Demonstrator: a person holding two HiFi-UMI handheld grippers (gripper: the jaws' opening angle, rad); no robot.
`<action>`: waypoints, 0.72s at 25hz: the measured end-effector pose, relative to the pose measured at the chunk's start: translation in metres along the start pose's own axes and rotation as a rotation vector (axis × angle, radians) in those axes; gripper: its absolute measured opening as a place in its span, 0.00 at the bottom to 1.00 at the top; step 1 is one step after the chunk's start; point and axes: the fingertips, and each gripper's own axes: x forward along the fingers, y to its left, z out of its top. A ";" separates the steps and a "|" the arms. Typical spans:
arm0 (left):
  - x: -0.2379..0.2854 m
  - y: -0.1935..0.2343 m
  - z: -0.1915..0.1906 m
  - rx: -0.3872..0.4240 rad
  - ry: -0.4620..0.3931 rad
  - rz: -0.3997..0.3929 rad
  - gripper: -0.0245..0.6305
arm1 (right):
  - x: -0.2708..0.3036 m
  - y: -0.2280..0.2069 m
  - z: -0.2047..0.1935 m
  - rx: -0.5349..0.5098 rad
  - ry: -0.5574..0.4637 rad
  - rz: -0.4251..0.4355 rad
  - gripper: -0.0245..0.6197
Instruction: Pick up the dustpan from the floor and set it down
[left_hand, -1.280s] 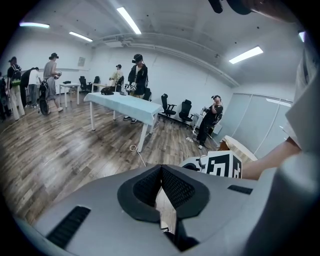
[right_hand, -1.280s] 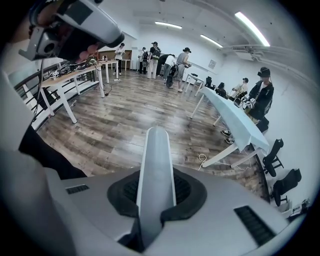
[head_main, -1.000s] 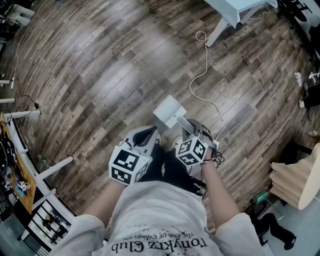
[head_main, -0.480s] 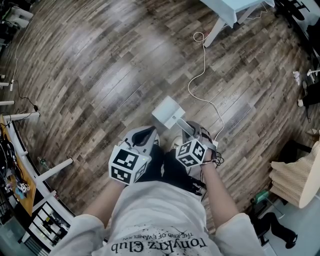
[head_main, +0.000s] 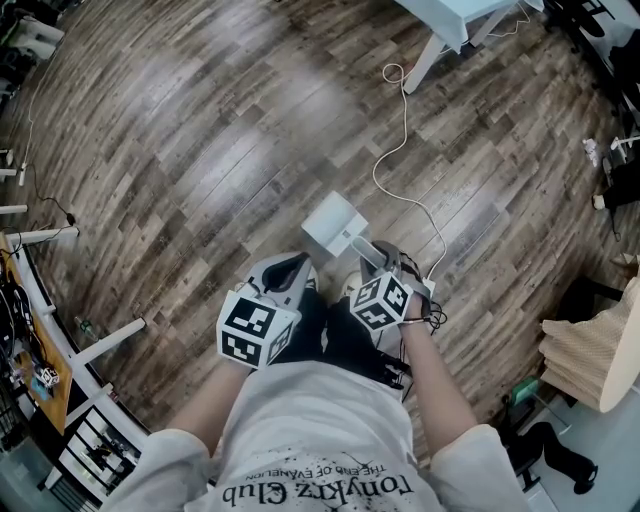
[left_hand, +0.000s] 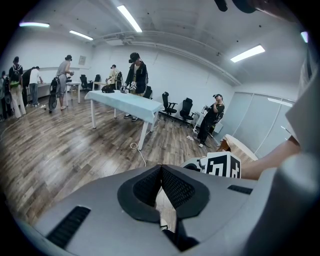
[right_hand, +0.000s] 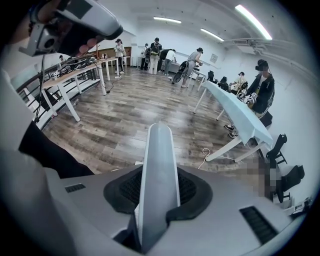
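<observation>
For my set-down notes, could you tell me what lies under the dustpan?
The wooden floor shows all round the dustpan; a white cable runs past its right side. The patch directly beneath is covered, so whether the pan rests on the planks cannot be seen.

dustpan (head_main: 335, 226): pale grey | floor (head_main: 200, 130): brown wood-grain | table (right_hand: 235, 114): pale blue

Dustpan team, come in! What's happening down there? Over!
Left tongs shut, empty. Right tongs just opening, dustpan handle between them. White cable nearby, not touching.
</observation>
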 end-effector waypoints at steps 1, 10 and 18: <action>0.000 0.000 0.000 0.000 0.000 0.000 0.07 | 0.000 0.001 0.000 0.004 0.005 0.009 0.24; -0.005 -0.001 -0.007 0.003 0.004 0.012 0.07 | -0.008 0.008 0.011 0.043 -0.043 0.069 0.41; -0.011 -0.011 -0.005 0.019 -0.009 0.010 0.07 | -0.038 -0.005 0.025 0.057 -0.092 0.030 0.43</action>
